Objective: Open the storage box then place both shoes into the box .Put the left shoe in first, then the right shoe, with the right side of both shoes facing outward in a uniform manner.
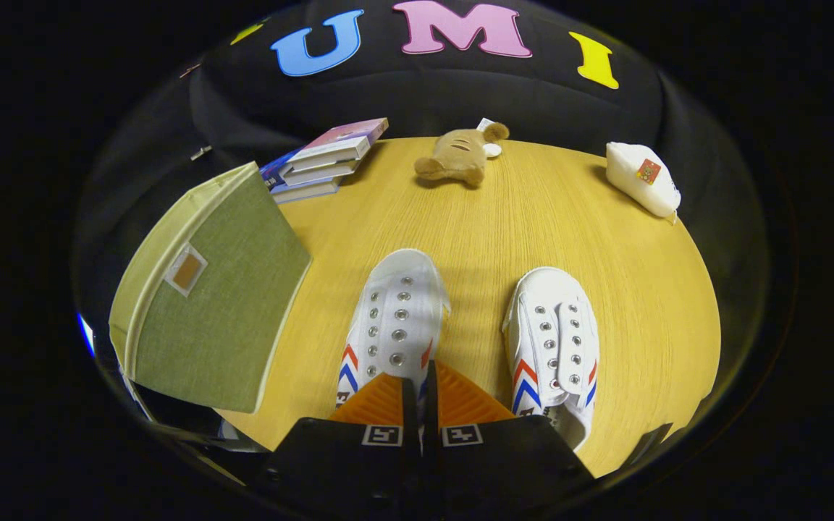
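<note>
Fingers of the gripper [420, 387] had nipped nearly together on the left shoe [395, 318], seemingly pinching its heel edge for lifting. The right shoe [554, 340] sat beside it; the storage box [207, 289] stood left, apparently open.

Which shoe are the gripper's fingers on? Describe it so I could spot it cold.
On the wooden table, right of the green storage box, stand two white sneakers. It's the box-side sneaker, with the nearly closed gripper over its rear; the other sneaker stands apart, untouched.
</note>
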Motion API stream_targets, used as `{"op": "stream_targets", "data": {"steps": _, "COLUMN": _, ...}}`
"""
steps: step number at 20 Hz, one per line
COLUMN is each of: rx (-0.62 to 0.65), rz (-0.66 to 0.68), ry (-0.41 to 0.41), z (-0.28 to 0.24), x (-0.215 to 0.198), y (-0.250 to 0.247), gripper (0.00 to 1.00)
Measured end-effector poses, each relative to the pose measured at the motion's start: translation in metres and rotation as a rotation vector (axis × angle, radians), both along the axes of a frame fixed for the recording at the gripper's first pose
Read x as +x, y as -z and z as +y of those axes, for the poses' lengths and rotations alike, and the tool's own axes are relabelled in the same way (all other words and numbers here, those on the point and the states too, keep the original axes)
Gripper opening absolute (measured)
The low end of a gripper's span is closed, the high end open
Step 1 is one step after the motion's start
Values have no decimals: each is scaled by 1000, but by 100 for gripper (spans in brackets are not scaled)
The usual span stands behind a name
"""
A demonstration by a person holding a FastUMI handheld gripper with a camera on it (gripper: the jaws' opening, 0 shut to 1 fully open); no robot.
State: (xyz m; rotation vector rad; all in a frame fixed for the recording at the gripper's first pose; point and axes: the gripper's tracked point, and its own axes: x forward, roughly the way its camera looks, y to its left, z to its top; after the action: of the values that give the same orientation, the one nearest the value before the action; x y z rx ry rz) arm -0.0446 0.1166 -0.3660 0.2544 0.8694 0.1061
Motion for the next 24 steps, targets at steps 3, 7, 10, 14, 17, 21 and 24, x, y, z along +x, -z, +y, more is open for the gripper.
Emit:
{"op": "stream_targets", "data": {"steps": 3, "rx": 24, "rz": -26, "ry": 15, "z": 3, "x": 3, "y": -22, "gripper": 5}}
{"op": "stream_targets", "data": {"steps": 7, "rx": 68, "rz": -87, "ry": 28, "z": 9, "x": 11, "y": -69, "gripper": 5}}
{"op": "stream_targets", "data": {"steps": 10, "rx": 89, "rz": -156, "ry": 20, "z": 16, "x": 20, "y": -116, "gripper": 5}}
{"op": "stream_targets", "data": {"steps": 14, "rx": 109, "rz": -211, "ry": 7, "z": 31, "x": 34, "y": -174, "gripper": 5}}
{"op": "stream_targets", "data": {"steps": 17, "rx": 143, "rz": -209, "ry": 3, "z": 56, "x": 43, "y": -202, "gripper": 5}}
{"op": "stream_targets", "data": {"steps": 21, "rx": 208, "rz": -176, "ry": 4, "z": 103, "x": 52, "y": -218, "gripper": 5}}
{"op": "stream_targets", "data": {"steps": 24, "rx": 260, "rz": -132, "ry": -2, "z": 148, "x": 56, "y": -216, "gripper": 5}}
